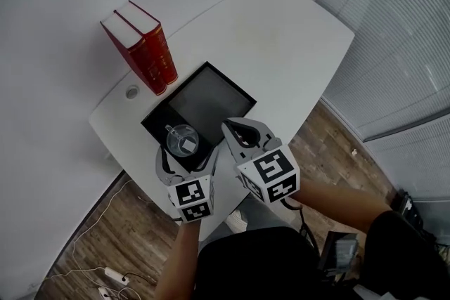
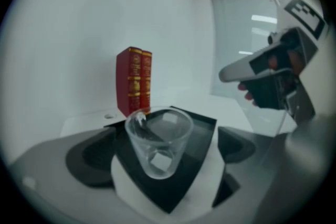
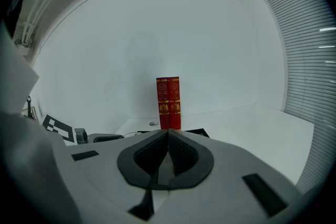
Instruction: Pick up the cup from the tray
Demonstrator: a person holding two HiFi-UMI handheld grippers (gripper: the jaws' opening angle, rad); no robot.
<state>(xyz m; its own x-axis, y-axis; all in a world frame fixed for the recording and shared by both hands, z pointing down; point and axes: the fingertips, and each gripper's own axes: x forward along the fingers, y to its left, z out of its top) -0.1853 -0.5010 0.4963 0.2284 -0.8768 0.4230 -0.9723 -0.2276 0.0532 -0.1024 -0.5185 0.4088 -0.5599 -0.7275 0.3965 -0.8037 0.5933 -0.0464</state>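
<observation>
A clear glass cup (image 1: 182,140) stands upright in the near corner of the black tray (image 1: 211,98) on the white table (image 1: 281,31). My left gripper (image 1: 187,155) is open wide, with one jaw on each side of the cup. In the left gripper view the cup (image 2: 159,139) sits between the dark pads (image 2: 92,157) with a gap on both sides, resting on the tray (image 2: 202,126). My right gripper (image 1: 235,128) hovers just right of the cup over the tray's near edge. Its jaws are shut, meeting at the tip (image 3: 168,134) with nothing between them.
Two red books (image 1: 140,46) stand upright at the tray's far left corner. A small round hole (image 1: 132,91) is in the table beside them. Window blinds (image 1: 394,24) line the right side. Cables and a power strip (image 1: 112,276) lie on the wooden floor.
</observation>
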